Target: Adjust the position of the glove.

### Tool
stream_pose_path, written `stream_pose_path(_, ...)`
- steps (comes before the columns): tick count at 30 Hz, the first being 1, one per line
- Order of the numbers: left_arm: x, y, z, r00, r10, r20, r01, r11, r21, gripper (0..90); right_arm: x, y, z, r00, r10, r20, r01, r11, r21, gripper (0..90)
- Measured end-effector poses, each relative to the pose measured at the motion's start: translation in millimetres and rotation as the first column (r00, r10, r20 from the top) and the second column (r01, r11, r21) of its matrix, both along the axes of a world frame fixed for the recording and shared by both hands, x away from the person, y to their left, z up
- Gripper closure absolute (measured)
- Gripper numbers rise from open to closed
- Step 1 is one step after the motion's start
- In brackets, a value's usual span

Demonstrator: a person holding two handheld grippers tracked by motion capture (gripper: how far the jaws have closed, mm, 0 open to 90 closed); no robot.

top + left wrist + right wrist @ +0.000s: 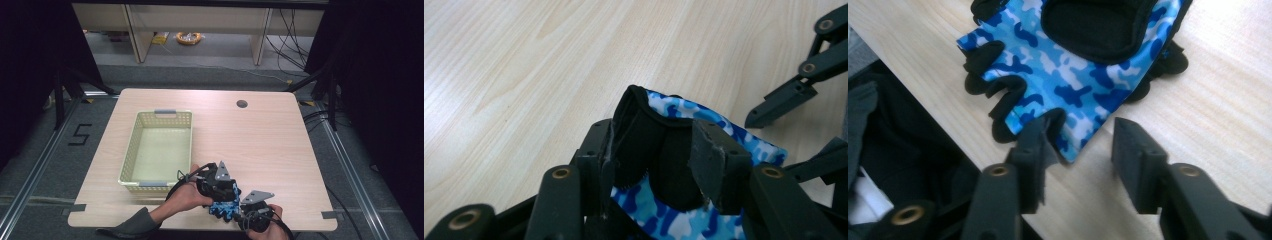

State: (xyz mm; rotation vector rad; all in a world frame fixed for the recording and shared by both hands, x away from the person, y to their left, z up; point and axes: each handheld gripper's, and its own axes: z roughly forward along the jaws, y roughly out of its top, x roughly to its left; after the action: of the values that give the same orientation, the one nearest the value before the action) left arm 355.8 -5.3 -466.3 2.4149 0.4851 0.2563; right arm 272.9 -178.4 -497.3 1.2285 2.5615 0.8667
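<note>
A fingerless glove (pixel 223 208) in blue camouflage print with black trim lies near the table's front edge, between my two grippers. In the left gripper view my left gripper (pixel 656 145) has the glove's (pixel 684 111) black cuff bunched up between its jaws, filling the gap from pad to pad. From above, that left gripper (pixel 222 192) sits over the glove. My right gripper (pixel 1083 145) stands open at the finger end of the glove (pixel 1073 75). Its left fingertip (pixel 1035 137) touches one black-edged finger hole, and bare table shows in the gap. The right gripper (pixel 241 212) is close by the table edge.
A pale yellow mesh basket (pixel 129 150) with nothing in it stands left of centre. The wooden table (pixel 260 145) has a round cable hole (pixel 242 104) at the back. The right gripper's jaws (pixel 784 100) reach into the left gripper view. Beyond the front edge lies dark clothing (pixel 893 150).
</note>
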Motion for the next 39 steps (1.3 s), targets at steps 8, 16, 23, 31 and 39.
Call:
stream_pose_path(8,12.7,-7.6,-10.6,0.9984,-0.05,-0.025,0.052,0.9961,0.072,52.2,3.0,-3.5,-1.4,0.9964,0.077,0.036,-0.077,0.9968,-0.022,86.5)
stream_pose_path(16,20.2,-11.4,-15.3,0.9959,-0.073,-0.054,0.078,0.991,0.109,64.7,4.0,-5.5,-1.3,0.9962,0.084,0.022,-0.084,0.9964,-0.011,89.0)
stream_pose_path(23,15.1,-11.7,-12.6,0.9971,-0.074,-0.022,0.076,0.9882,0.133,71.0,3.9,-7.5,-1.1,0.9973,0.073,0.012,-0.073,0.9973,0.009,89.3)
stream_pose_path(31,9.3,4.4,5.1,0.999,-0.045,-0.003,0.045,0.9958,0.08,71.1,4.5,-14.0,5.8,0.9966,0.074,0.038,-0.076,0.995,0.065,89.5)
stream_pose_path(39,-4.0,24.0,29.5,0.9998,0.02,0.009,-0.02,0.9998,-0.002,70.8,9.4,-26.0,28.8,0.995,0.041,0.09,-0.05,0.9938,0.099,89.9)
